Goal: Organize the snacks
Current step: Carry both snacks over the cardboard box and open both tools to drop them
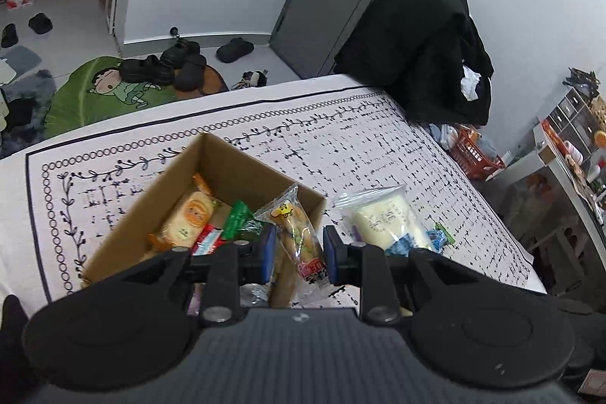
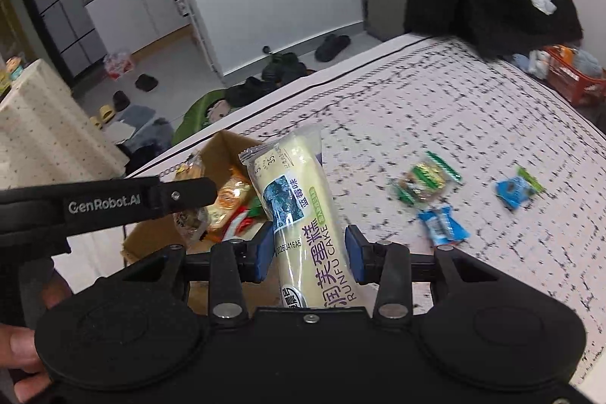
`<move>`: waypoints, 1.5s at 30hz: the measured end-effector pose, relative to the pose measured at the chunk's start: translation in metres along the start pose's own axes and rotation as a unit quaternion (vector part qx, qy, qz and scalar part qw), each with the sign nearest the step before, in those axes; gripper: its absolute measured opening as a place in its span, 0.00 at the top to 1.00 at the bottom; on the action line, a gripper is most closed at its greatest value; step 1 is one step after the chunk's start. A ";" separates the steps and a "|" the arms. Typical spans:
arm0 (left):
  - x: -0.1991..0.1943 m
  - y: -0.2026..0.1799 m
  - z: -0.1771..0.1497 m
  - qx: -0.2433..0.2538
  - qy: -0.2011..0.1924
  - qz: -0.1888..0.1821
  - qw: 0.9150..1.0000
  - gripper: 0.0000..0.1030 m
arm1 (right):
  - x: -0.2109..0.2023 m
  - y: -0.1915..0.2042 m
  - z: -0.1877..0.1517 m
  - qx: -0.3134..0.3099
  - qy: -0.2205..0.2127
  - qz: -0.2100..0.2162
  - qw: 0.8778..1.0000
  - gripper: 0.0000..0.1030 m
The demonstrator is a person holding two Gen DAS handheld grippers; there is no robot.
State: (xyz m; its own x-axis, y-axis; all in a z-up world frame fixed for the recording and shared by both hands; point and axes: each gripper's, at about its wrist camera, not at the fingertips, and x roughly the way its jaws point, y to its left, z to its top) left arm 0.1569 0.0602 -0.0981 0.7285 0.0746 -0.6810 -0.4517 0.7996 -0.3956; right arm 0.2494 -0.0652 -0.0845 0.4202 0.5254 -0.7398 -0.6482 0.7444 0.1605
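Right claw [image 2: 308, 254] part-open around cake packet [image 2: 293, 199], left claw [image 1: 299, 254] likewise around bread packet [image 1: 299, 237] over box [image 1: 242, 161].

Left gripper [image 1: 298, 250] points toward 12 o'clock, jaws parted. Right gripper [image 2: 310, 252] likewise, jaws spread; bare fingers [image 2: 22, 347] at 8 o'clock.

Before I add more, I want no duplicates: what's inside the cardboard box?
The box holds a round orange-labelled cake and green and red packets. The left claw hides its near end.
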 end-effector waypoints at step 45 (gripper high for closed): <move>-0.005 0.084 0.026 -0.075 0.013 0.023 0.997 0.75 | 0.071 0.094 -0.010 -0.076 0.067 0.079 0.992 0.46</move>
State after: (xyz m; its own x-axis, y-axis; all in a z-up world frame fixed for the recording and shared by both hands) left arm 0.1287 0.1429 -0.1123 0.6925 0.0911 -0.7157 -0.5571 0.6978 -0.4502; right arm 0.2123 0.0382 -0.1285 0.2233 0.5634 -0.7954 -0.7916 0.5810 0.1893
